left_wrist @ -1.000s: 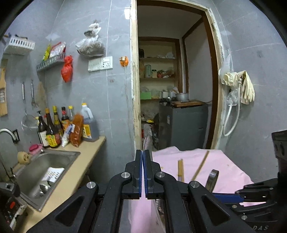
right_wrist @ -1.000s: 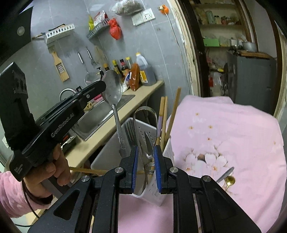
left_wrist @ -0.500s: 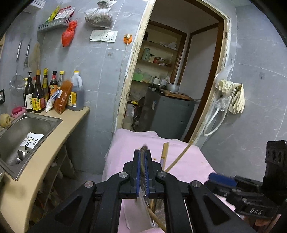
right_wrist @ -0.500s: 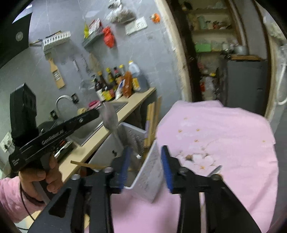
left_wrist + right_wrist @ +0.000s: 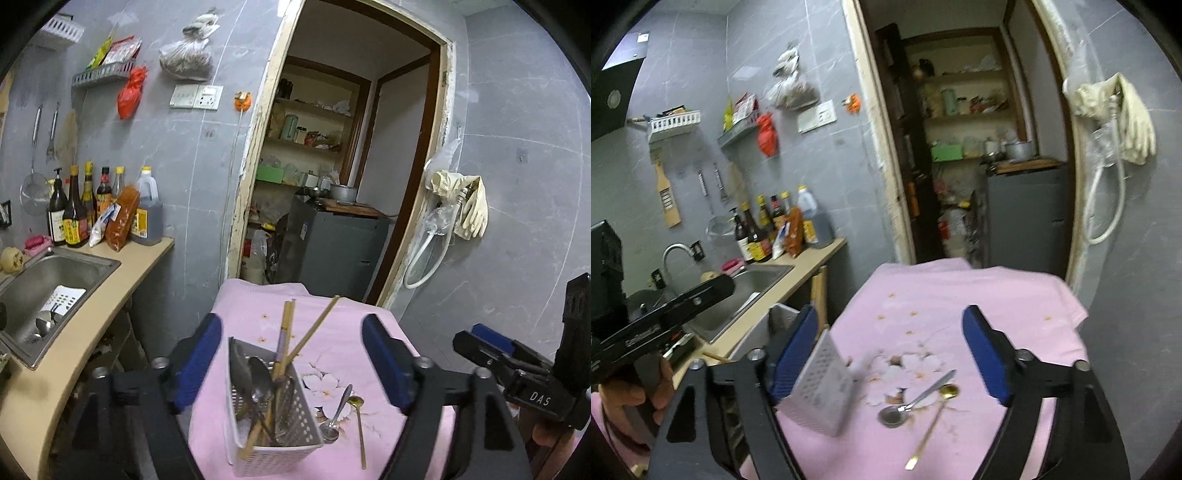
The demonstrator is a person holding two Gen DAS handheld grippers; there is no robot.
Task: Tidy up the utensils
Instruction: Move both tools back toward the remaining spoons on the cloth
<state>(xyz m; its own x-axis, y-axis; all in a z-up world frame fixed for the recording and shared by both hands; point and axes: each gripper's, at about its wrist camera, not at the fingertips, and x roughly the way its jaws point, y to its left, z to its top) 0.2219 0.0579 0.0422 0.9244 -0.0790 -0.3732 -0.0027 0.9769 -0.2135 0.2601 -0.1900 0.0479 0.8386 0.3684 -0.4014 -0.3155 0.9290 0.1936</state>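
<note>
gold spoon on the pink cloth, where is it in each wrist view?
Left wrist: gold spoon lies lower centre-right, right of the white utensil basket.
Right wrist: gold spoon lies lower centre, bowl farthest from the camera.
Shared landmark: the silver spoon lying just left of it.

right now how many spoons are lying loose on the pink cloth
2: a silver spoon and a gold spoon side by side right of the basket. More spoons stand inside the basket; some may be hidden.

Pink-clothed table (image 5: 258,306): basket (image 5: 273,424), apparently two spoons (image 5: 916,402).
</note>
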